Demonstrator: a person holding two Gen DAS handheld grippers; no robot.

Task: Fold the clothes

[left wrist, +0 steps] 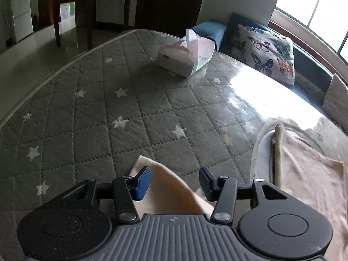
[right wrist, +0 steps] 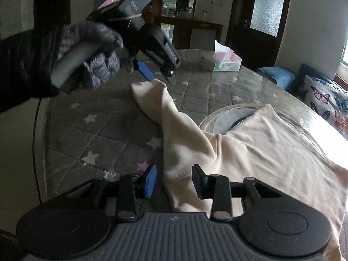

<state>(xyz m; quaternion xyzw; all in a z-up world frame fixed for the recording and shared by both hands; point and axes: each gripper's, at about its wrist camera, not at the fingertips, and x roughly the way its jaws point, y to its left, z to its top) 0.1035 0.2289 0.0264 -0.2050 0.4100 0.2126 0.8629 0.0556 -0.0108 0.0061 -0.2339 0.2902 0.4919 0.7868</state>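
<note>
Left tongs (left wrist: 175, 183): my jaws wide, sleeve (left wrist: 165, 187) lying between them.
Right tongs (right wrist: 174, 181): my jaws wide, shirt (right wrist: 250, 152) edge between them.

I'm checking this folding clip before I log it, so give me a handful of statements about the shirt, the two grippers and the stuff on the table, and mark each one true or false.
1. The left gripper has its jaws open over the sleeve end of the beige shirt. True.
2. The right gripper is clamped shut on the shirt. False: its jaws stand apart, with cloth lying between them.
3. The shirt lies on a grey quilted cover with white stars. True.
4. The shirt is already folded into a neat square. False: it lies spread out, one sleeve stretched toward the left gripper.
5. A tissue box sits at the far side of the table. True.
6. The butterfly pillow lies on top of the shirt. False: it rests on the bench beyond the table.
</note>
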